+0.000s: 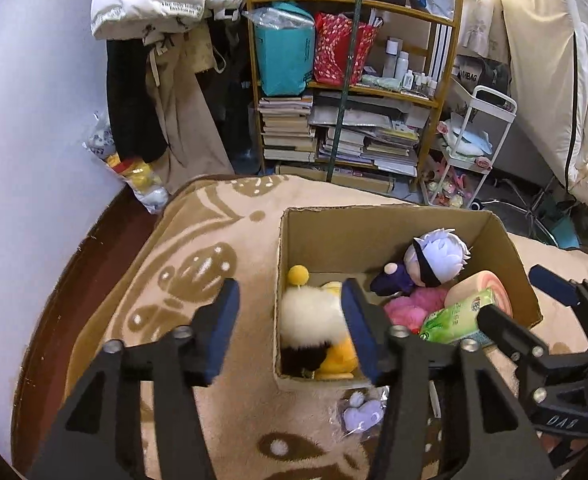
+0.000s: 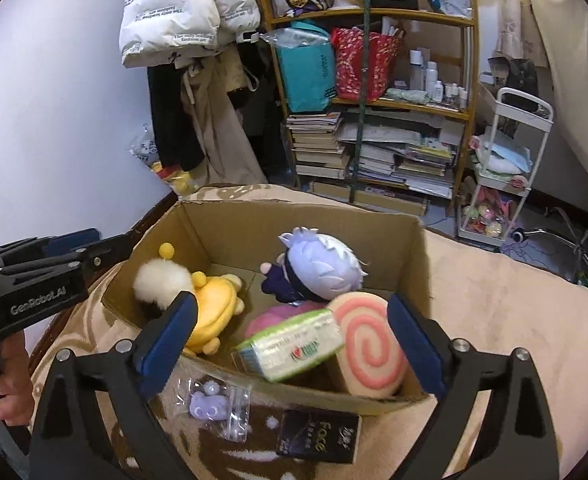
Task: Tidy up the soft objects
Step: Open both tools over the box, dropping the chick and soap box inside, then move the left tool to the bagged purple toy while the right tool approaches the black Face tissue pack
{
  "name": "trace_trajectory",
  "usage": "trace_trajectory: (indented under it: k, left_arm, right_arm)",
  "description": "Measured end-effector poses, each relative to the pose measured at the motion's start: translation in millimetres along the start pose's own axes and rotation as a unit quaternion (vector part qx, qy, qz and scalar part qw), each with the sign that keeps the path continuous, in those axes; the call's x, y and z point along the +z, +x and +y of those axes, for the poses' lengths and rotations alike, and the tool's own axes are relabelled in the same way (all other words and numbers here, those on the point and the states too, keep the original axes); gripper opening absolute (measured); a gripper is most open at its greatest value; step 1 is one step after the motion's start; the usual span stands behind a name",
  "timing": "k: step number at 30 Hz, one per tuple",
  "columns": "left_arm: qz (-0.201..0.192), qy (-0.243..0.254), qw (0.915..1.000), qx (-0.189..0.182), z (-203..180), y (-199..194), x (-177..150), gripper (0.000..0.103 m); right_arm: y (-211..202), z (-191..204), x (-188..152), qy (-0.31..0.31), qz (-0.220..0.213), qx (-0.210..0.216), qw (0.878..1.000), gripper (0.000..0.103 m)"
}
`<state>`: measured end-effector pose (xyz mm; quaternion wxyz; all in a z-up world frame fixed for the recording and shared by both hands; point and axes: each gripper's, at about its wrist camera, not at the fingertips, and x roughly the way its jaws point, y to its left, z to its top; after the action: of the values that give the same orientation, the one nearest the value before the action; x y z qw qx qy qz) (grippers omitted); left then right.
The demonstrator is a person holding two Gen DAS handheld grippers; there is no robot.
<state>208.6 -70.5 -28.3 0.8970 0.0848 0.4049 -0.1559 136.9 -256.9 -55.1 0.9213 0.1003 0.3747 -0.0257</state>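
Note:
An open cardboard box stands on a beige patterned blanket. It holds a yellow and white plush, a white-haired doll, a pink plush, a pink swirl cushion and a green tissue pack. A small purple plush in a clear bag lies on the blanket in front of the box. My left gripper is open and empty over the box's near left corner. My right gripper is open and empty above the box's near side.
A black "Face" packet lies on the blanket by the bagged plush. A wooden shelf with books and bags stands behind, a white cart to its right, hanging coats to its left.

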Motion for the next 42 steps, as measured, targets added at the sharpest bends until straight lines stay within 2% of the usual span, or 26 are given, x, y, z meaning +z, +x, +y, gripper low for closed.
trace_trajectory:
  k: [1, 3, 4, 6, 11, 21, 30, 42]
  left_arm:
    - [-0.001, 0.003, 1.0000, 0.001, -1, -3, -1, 0.057]
    - [0.000, 0.006, 1.0000, 0.001, -3, -9, -2, 0.071]
    - [-0.002, 0.005, 1.0000, 0.001, -2, -13, -3, 0.073]
    - [-0.009, 0.004, 0.9999, 0.005, -2, -21, -5, 0.083]
    - [-0.009, -0.007, 0.9999, 0.008, 1, -39, -13, 0.095]
    - [0.016, -0.007, 0.9998, 0.008, 4, -63, -50, 0.096]
    - [0.040, 0.001, 0.9991, 0.015, 5, -82, -86, 0.096]
    - [0.036, 0.014, 0.9991, 0.016, -6, -89, -100, 0.096]
  right_arm:
    - [-4, -1, 0, 0.003, -0.002, -0.002, 1.000, 0.100]
    - [-13, -3, -1, 0.008, -0.008, -0.006, 1.000, 0.100]
    - [-17, -4, -2, 0.009, -0.010, -0.008, 1.000, 0.100]
    - [-26, -5, -3, 0.011, -0.014, -0.012, 1.000, 0.101]
    - [-47, -7, -11, 0.020, -0.021, -0.020, 0.999, 0.102]
    - [-83, -6, -25, 0.035, -0.030, -0.028, 0.999, 0.103]
    - [-102, 0, -43, 0.048, -0.021, -0.024, 0.998, 0.103]
    - [-112, 11, -57, 0.031, -0.023, -0.041, 0.998, 0.103]
